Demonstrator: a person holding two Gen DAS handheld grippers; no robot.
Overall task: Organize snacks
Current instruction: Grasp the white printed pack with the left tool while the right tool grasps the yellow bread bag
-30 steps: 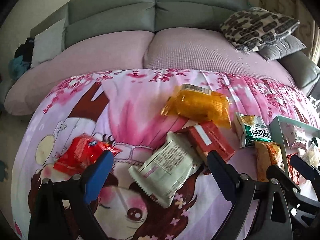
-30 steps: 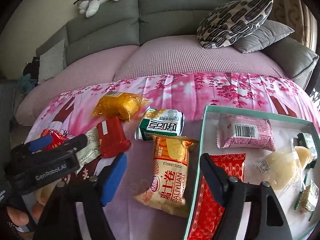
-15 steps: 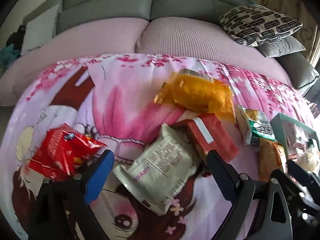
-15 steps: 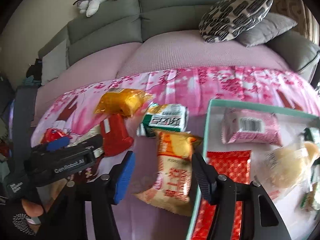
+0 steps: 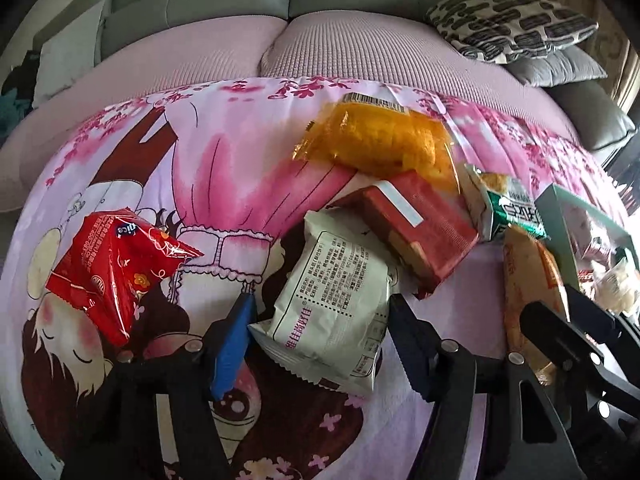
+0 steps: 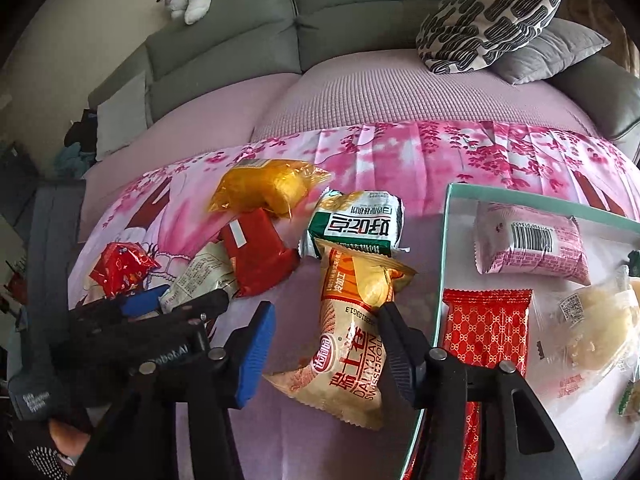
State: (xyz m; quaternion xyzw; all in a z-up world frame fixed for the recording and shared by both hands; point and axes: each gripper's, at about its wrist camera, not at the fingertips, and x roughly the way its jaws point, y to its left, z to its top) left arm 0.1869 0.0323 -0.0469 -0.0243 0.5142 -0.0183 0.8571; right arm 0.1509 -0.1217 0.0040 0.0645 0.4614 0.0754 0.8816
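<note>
We find the left gripper (image 5: 320, 336) pointing steeply down over a cream packet (image 5: 336, 304) that lies on the pink printed cloth (image 5: 224, 168). Its jaws are closing with the packet between them; the blue pad sits at the packet's near left corner and the dark finger at its right edge, but we cannot tell whether they press it yet.

The right gripper (image 6: 326, 352) stands over an orange Swiss-roll packet (image 6: 352, 336), its jaws likewise closing. The dark finger touches the packet's right edge; the blue pad stands clear on the left, so nothing is clamped.

In the right wrist view, a green-and-white packet (image 6: 356, 228) lies at 12 o'clock from the Swiss-roll packet, touching its top. A dark red packet (image 6: 256, 256) lies at 10 o'clock, with a yellow packet (image 6: 264, 188) beyond it. In the left wrist view, a bright red packet (image 5: 112, 268) lies at 9 o'clock from the cream packet, apart from it.

The teal-rimmed box (image 6: 444, 240) sits at 3 o'clock of the Swiss-roll packet. It holds a pink packet (image 6: 528, 244), a red patterned packet (image 6: 484, 328) and a clear pale packet (image 6: 596, 328).

A grey sofa (image 6: 320, 12) with a patterned cushion (image 6: 488, 20) stands behind.
</note>
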